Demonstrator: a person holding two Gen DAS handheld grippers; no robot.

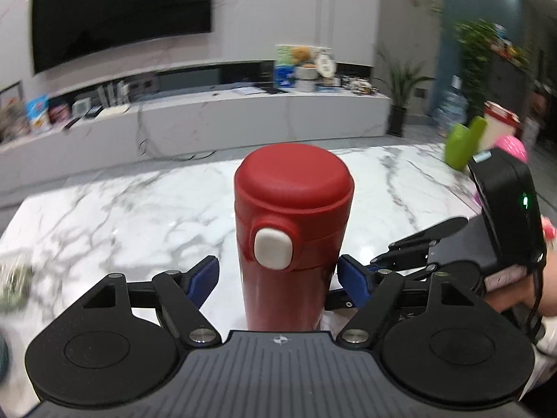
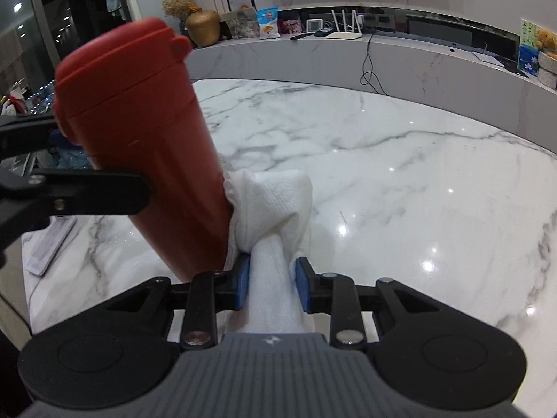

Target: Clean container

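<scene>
A red flask [image 1: 289, 216] with a white push button [image 1: 274, 248] stands upright on the marble table [image 1: 122, 209]. My left gripper [image 1: 278, 275] is open around its body, and both blue pads [image 1: 205, 278] stand clear of it with a gap on each side. My right gripper [image 2: 271, 278] is shut on a bunched white cloth [image 2: 275, 202]. The cloth presses against the lower side of the flask [image 2: 146, 146], which leans in the right wrist view. The left gripper's black finger [image 2: 104, 191] crosses in front of the flask there. A hand holds the right gripper [image 1: 428, 237] just right of the flask.
A green object [image 1: 463, 146] and a pink one [image 1: 511, 146] sit at the table's far right. A flat white device [image 2: 48, 244] lies near the table's left edge. Beyond the table runs a long marble TV console [image 2: 383, 55] with clutter on it.
</scene>
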